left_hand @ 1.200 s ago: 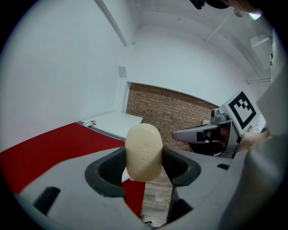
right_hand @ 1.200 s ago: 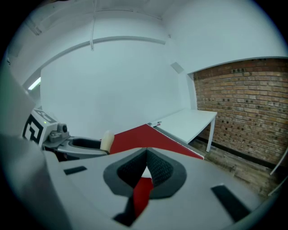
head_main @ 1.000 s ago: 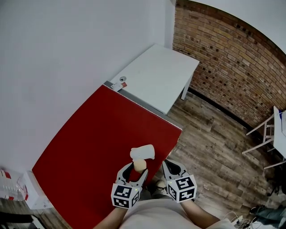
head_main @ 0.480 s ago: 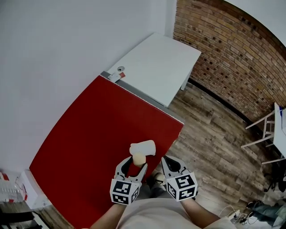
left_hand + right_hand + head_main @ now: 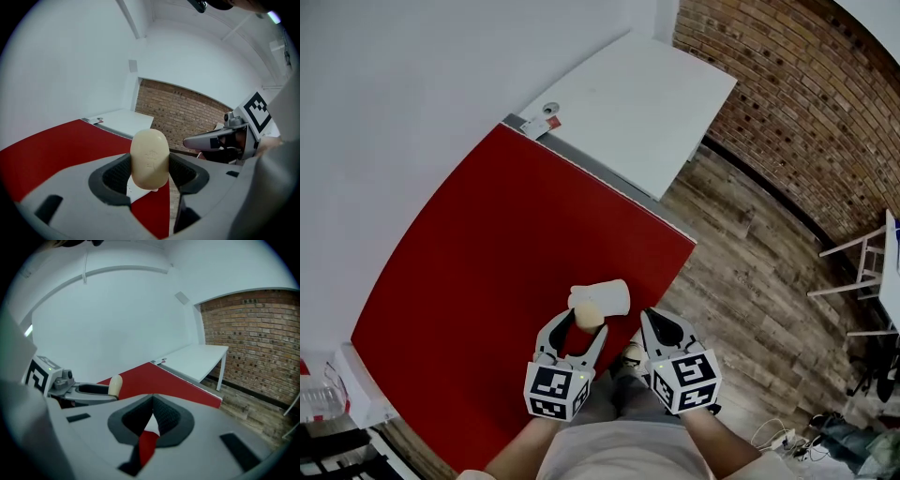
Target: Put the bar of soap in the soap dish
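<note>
A cream oval bar of soap (image 5: 150,159) stands upright between the jaws of my left gripper (image 5: 150,169), which is shut on it. In the head view the soap (image 5: 589,316) hangs at the near edge of the white soap dish (image 5: 604,295), which lies on the red table (image 5: 487,262) near its front right corner. A white bit of the dish (image 5: 137,190) shows below the soap. My right gripper (image 5: 651,321) hovers just right of the left one, off the table's edge. Its pads (image 5: 161,420) meet at the tip with nothing between them.
A white table (image 5: 647,103) adjoins the red one at the far end, with a small white and red object (image 5: 547,114) at the seam. Wooden floor (image 5: 750,281) and a brick wall (image 5: 806,103) lie to the right. A white chair (image 5: 862,272) stands far right.
My left gripper has carried the soap forward, from a short way in front of the dish up to the dish's near edge. The right gripper has kept its place beside it.
</note>
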